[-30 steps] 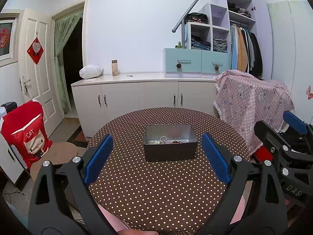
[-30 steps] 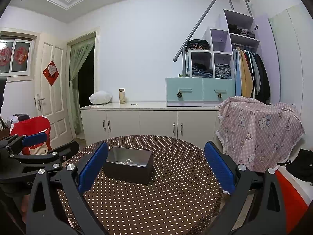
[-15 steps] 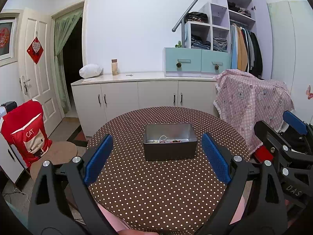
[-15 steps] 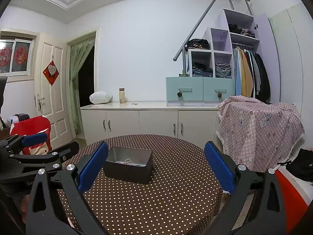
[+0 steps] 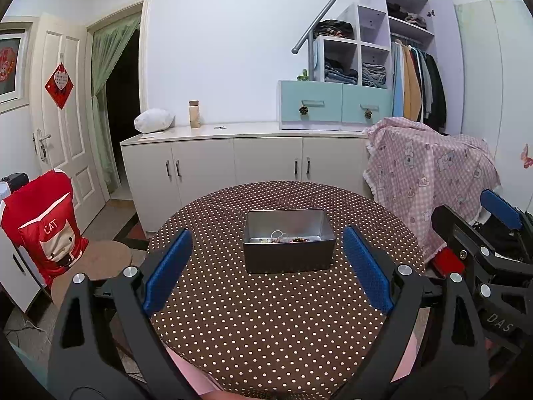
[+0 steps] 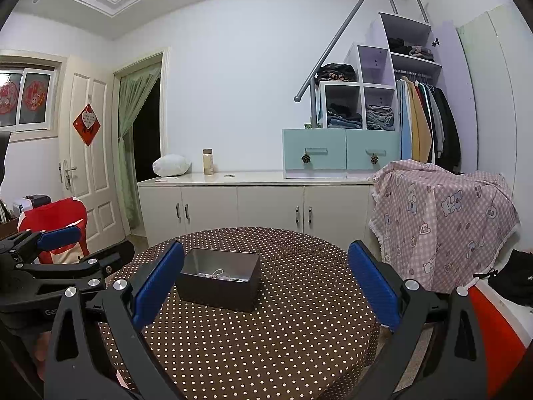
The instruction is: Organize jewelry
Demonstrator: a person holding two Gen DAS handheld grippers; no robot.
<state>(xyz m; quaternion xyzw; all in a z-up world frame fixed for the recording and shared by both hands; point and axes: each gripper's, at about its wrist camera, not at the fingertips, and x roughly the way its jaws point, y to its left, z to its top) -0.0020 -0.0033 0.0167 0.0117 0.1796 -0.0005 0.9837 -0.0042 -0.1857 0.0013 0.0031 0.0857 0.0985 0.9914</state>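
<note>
A dark grey metal box (image 5: 288, 255) stands in the middle of the round table (image 5: 266, 326) with its brown polka-dot cloth. A tangle of jewelry (image 5: 283, 238) lies at the bottom of the box. My left gripper (image 5: 266, 250) is open, held back from the box with nothing between its blue pads. In the right wrist view the same box (image 6: 218, 285) sits left of centre, with jewelry (image 6: 221, 275) inside. My right gripper (image 6: 265, 278) is also open and empty, and it shows at the right edge of the left wrist view (image 5: 493, 233).
A red chair cover (image 5: 43, 230) marked CAT stands left of the table beside a round stool (image 5: 96, 263). A pink checked cloth (image 5: 429, 173) drapes over furniture at the right. White cabinets (image 5: 240, 163) line the back wall behind the table.
</note>
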